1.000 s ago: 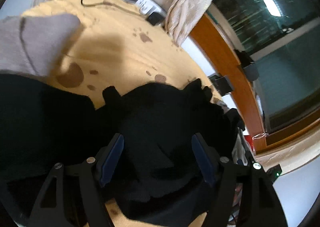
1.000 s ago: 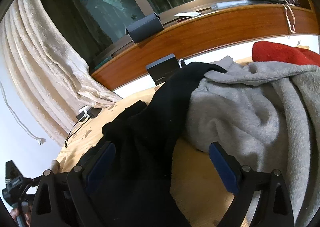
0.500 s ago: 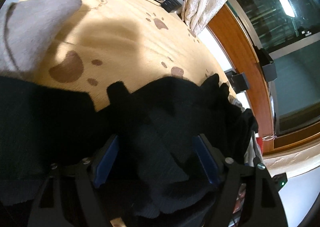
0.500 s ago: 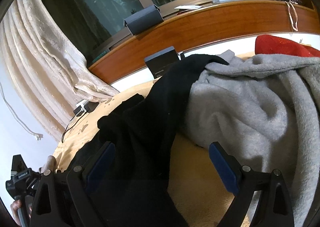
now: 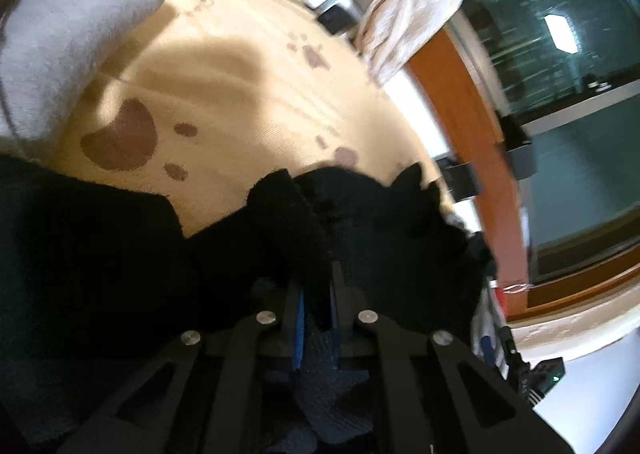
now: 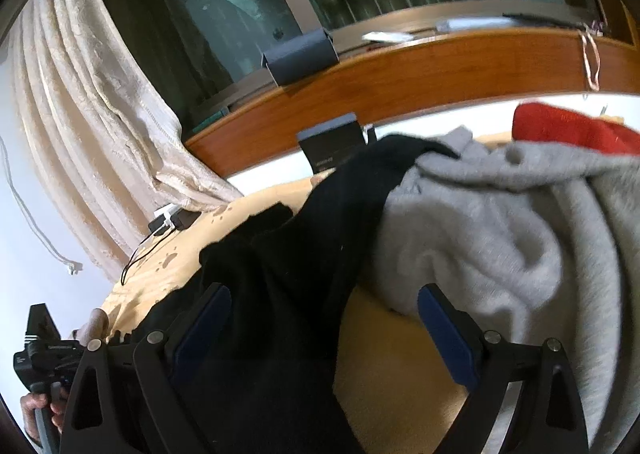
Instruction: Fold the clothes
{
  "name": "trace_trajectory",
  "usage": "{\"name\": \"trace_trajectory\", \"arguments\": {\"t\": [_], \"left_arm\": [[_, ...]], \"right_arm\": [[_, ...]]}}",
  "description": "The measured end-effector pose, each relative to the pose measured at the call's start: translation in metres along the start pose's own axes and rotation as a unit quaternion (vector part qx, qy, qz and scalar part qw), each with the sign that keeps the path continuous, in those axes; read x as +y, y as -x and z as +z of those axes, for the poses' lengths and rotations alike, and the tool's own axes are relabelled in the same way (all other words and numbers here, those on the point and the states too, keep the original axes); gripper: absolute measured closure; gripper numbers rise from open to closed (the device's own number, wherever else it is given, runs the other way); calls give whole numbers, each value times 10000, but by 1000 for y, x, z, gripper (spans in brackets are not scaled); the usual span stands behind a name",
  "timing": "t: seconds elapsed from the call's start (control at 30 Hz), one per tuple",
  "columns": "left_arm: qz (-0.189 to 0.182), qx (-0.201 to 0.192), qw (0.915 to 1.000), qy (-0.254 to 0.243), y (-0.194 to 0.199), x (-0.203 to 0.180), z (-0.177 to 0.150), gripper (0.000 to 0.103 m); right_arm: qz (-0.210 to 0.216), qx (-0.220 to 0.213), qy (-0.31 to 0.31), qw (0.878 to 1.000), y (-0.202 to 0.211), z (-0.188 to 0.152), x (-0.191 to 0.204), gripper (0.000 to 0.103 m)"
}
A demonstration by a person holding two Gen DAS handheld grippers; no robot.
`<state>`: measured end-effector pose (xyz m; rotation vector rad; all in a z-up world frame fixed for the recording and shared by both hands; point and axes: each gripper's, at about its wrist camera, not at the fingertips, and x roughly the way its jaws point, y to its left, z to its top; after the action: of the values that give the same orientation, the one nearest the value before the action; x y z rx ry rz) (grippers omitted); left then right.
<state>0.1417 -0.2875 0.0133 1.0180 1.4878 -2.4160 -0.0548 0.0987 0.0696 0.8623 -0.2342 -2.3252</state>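
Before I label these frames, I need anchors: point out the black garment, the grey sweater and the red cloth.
black garment [image 6: 296, 254], right wrist view, mid-fabric of the draped part.
grey sweater [image 6: 500, 238], right wrist view, middle of its bunched body.
red cloth [image 6: 568, 130], right wrist view, its visible top.

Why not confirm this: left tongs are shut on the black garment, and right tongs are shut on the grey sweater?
Half right. The left tongs do pinch the black garment, but the right wrist view shows the right tongs open, holding nothing; the grey sweater lies beyond them.

The left gripper [image 5: 316, 302], at the lower centre of its frame, has its black, blue-padded fingers pinched together on black knit fabric [image 5: 304, 238]. The right gripper [image 6: 324, 318] stands wide apart, low in its view.
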Motion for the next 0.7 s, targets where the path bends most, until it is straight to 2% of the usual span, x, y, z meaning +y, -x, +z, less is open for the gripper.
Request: {"name": "trace_trajectory", "arguments": {"t": [0.17, 0.33, 0.5, 0.6, 0.7], "left_arm": [[-618, -35, 9981, -40, 3, -1, -4, 92], [-1042, 17, 9945, -123, 5, -4, -2, 92], [-1303, 50, 9912, -210, 9, -9, -4, 92], [-1401, 87, 9899, -202, 10, -8, -4, 92], [-1481, 117, 9888, -170, 11, -6, -4, 92]], "right_arm": [[118, -272, 67, 9995, 18, 15, -3, 6], [273, -204, 226, 9992, 8, 30, 5, 6], [814, 428, 359, 9951, -42, 57, 34, 6], [1152, 1095, 397, 9865, -85, 71, 54, 6], [1143, 1662, 249, 9791, -128, 80, 62, 6]]}}
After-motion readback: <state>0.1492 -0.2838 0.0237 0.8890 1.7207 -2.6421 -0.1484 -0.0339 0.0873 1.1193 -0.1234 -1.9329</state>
